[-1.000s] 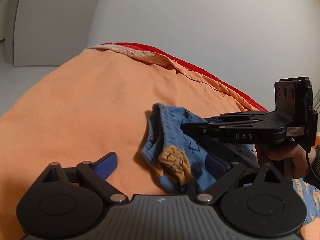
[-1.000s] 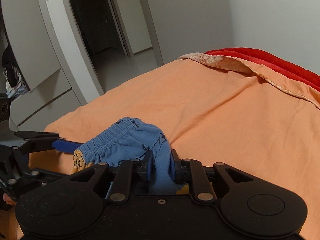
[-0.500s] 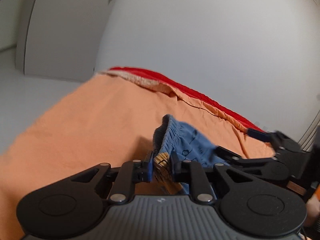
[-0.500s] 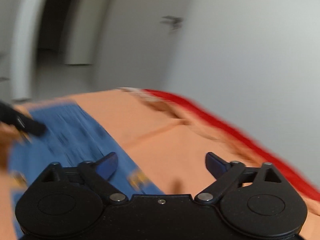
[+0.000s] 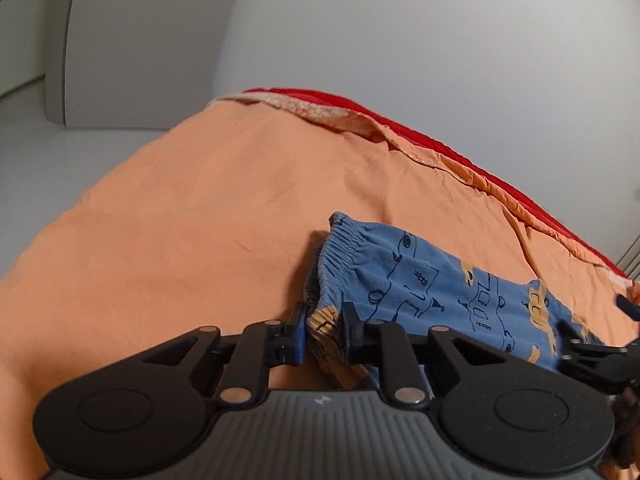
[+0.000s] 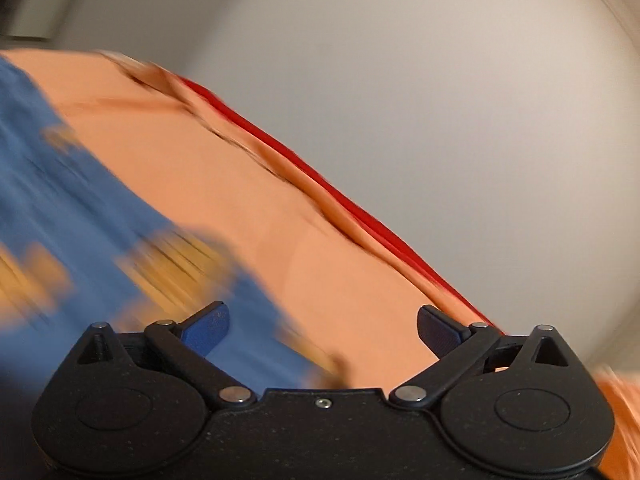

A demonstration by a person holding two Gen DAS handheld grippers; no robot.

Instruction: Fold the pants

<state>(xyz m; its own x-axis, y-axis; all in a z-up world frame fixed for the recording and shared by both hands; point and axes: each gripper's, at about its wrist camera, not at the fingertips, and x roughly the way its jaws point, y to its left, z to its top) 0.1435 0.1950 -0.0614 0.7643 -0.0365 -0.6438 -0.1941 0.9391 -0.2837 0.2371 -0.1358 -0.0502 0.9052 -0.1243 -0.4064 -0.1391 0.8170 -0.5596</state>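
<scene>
Clamping a bunched fold of the blue pants (image 5: 424,284), the left hand-held gripper (image 5: 323,334) has its two fingers drawn close together, with the cloth pinched between the blue pads; its jaws are easing open slightly, yet the fabric is pressed between them. The pinched part is at the waistband end, where the gathered elastic edge rises just ahead of the fingertips and a yellow patch sits right in the gap. To the left of this hand-held gripper lies only the orange bedsheet (image 5: 192,232), smooth and slightly creased. Ahead and to the right, the pants stretch away across the bed, printed with dark line drawings and yellow shapes, towards the right hand-held gripper (image 5: 596,354), whose black linkage shows at the right edge of the left wrist view. Beyond the pants, the far edge of the sheet is turned back over a red blanket (image 5: 420,136) along a white wall (image 5: 440,60).

In the right wrist view, which is blurred, the right hand-held gripper (image 6: 322,326) has its fingers spread wide apart, still opening, with nothing pinched between them. The pants (image 6: 80,208) lie to its left and under its left finger (image 6: 208,326), on the orange sheet (image 6: 280,216). The right finger (image 6: 438,330) stands over bare sheet, with the red blanket (image 6: 360,208) beyond it.
</scene>
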